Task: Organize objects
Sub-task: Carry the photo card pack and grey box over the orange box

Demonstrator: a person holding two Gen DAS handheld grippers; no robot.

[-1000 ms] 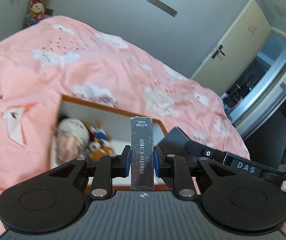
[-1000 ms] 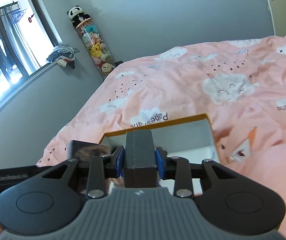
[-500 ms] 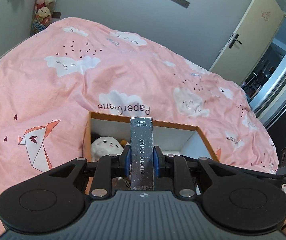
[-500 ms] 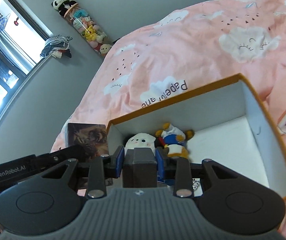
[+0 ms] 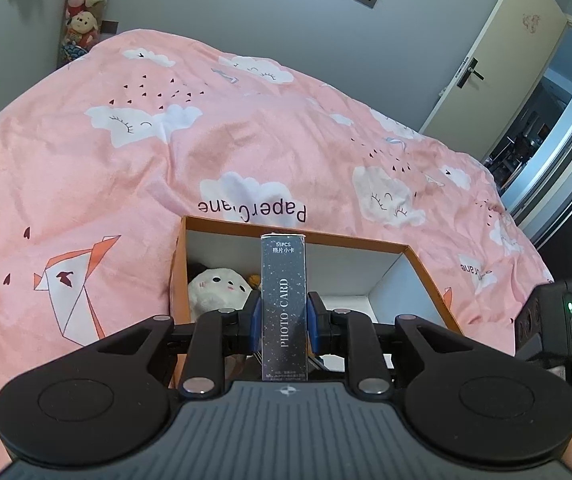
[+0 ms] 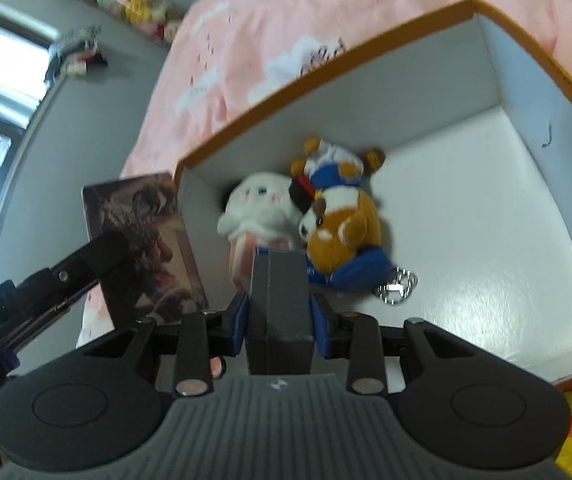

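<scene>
dropping in over the orange-rimmed box [image 6: 518,184] on the pink bed [image 5: 166,152] now, where a second ago only the near rim and a strip of white wall were showing past the right gripper [image 6: 279,316]. looking steeply down into it at this moment, with the white floor filling most of the right wrist view. keeping the fingers [image 6: 238,320] clamped on a dark grey box [image 6: 279,292], grip unchanged, and hanging it above the near left part of the box, just this side of the white plush [image 6: 258,208] and the brown and blue plush [image 6: 342,224] with its key ring [image 6: 396,286]. leaving a wide stretch of bare floor to the right of them.

levelling out on the other side too: swinging round from a tilted, blurred glimpse to a square view over the near edge, then nearly holding still. keeping the left gripper [image 5: 284,320] closed on the upright photo card pack [image 5: 284,304], blue pads pressing its narrow sides, with the white plush [image 5: 218,288] peeking out behind it. showing the same pack from the right wrist as a picture-faced card box [image 6: 142,240] just outside the left wall of the box.

pointing, most likely, to the grey box going in first and the card pack following; neither yet set down. needing only a short further drop, steering clear of the plush toys.
</scene>
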